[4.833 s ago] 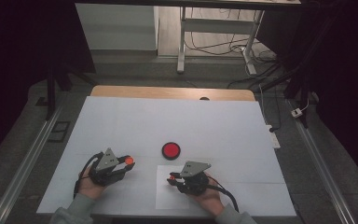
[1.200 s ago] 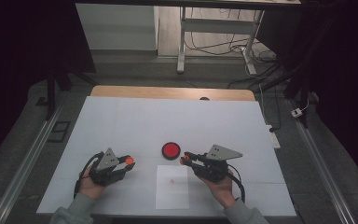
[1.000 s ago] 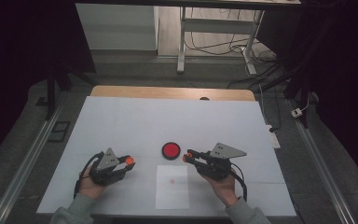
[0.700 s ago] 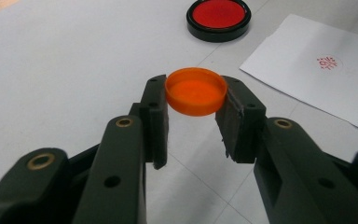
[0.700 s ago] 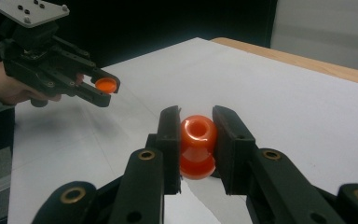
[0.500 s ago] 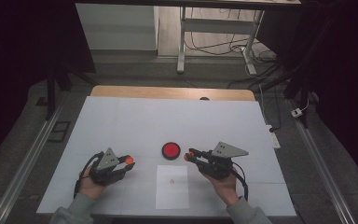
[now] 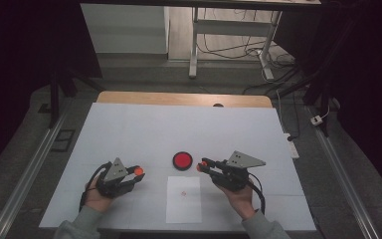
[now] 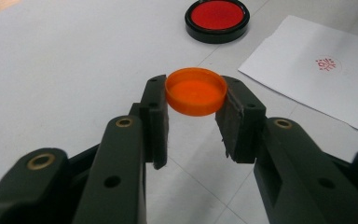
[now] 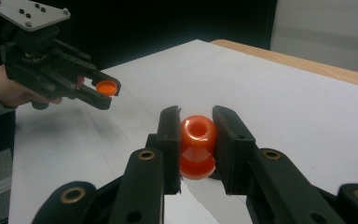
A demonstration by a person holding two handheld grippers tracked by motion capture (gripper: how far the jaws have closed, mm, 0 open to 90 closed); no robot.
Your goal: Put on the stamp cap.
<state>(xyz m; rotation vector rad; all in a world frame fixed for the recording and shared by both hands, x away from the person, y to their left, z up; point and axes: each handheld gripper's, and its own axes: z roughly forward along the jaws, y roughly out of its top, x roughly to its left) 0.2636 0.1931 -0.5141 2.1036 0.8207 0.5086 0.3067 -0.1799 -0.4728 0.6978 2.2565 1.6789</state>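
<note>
Your right claw (image 9: 196,144) is pinching the orange stamp (image 9: 197,145) w/ both pads on its sides, knob end toward the camera, held just above the bench (image 7: 144,129) beside the red ink pad (image 7: 182,160). Your left claw (image 8: 196,122) is clamped on the orange cap (image 8: 196,91) across its rim, hovering over the bench well apart from the stamp. Both look like small hard plastic, so expect them v. light and stiff but smooth, i.e. apt to slip or twist in the pads if you knock them. The stamp is waisted: grip at the narrow neck, where the pads sit now, looks surest, since the flare either side should stop it sliding out. Keep its rubber face clear of the pads and the bench; wet ink would probably smear. The cap is thin-walled, so I'd guess a hard squeeze could flex or pop it out; hold at 2 opposite points on the rim, as now, open side toward the stamp. The white paper (image 7: 184,199) w/ 1 red mark (image 8: 326,64) lies flat between your hands, flimsy, likely to slide if brushed.
</note>
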